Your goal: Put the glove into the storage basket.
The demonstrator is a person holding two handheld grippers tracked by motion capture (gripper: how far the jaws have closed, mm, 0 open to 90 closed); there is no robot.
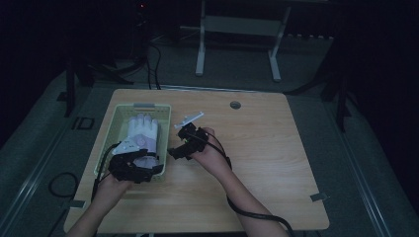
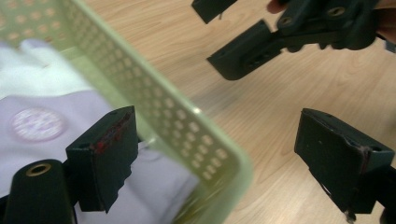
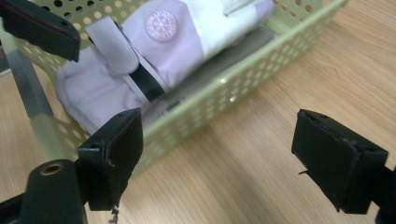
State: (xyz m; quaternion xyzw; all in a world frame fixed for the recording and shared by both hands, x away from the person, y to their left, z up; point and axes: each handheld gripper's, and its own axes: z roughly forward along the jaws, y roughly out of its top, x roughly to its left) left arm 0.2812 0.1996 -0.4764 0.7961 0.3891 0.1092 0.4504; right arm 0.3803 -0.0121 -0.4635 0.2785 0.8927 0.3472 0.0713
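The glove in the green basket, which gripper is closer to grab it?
Probably the left. The left gripper is open over the near end of the green basket, with one jaw already above the glove. The right gripper is open too, but outside the basket, over the table.

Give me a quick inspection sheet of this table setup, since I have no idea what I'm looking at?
Surface: wooden table, with a round hole near its far edge.
Job's things: green perforated basket holding a white and lilac glove.
Clutter: nothing seen.
Grippers: left gripper open, straddling the basket's wall; right gripper open over bare wood beside the basket.
Cables: black cable trails along the right forearm; another cable loops on the floor.
Surroundings: dark room, white stand beyond the table.
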